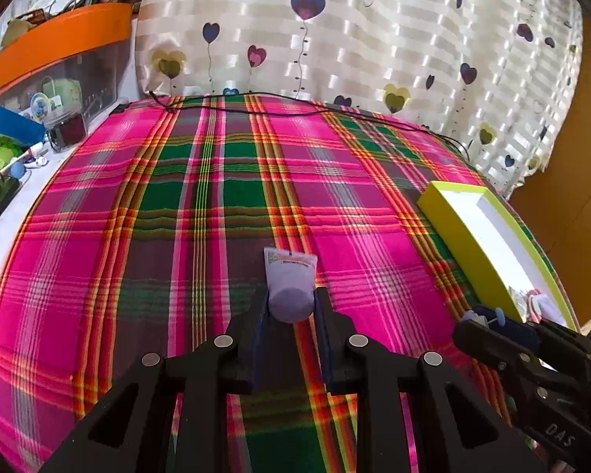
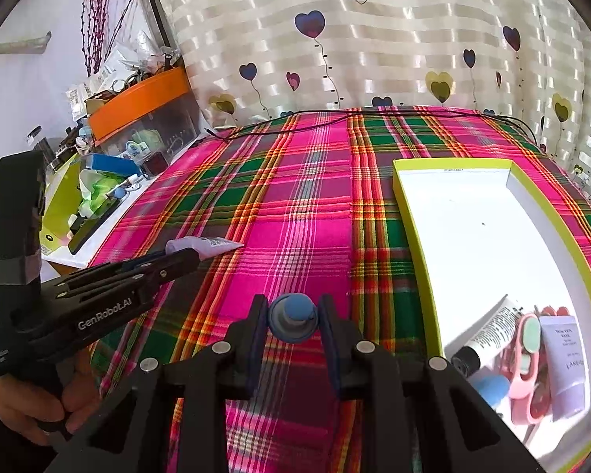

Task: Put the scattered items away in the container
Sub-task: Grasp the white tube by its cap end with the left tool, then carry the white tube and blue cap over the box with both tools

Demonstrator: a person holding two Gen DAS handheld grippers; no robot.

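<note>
My left gripper [image 1: 291,307] is shut on a lavender tube [image 1: 290,282], cap end toward the camera, above the plaid cloth; it also shows in the right wrist view [image 2: 201,246]. My right gripper [image 2: 293,321] is shut on a small blue-tipped grey bottle [image 2: 293,317], left of the yellow-green box [image 2: 413,216]; it also shows in the left wrist view [image 1: 488,317]. The box [image 1: 459,232] has a white inside. In its near end lie a white tube with a black cap [image 2: 488,333], a pink item [image 2: 526,358], a lavender tube [image 2: 565,358] and a blue item [image 2: 490,390].
A pink, green and orange plaid cloth [image 1: 216,205] covers the table. A black cable [image 1: 295,108] runs along its far edge by the heart-print curtain [image 1: 354,39]. A side shelf on the left holds an orange-lidded bin [image 1: 63,51] and clutter.
</note>
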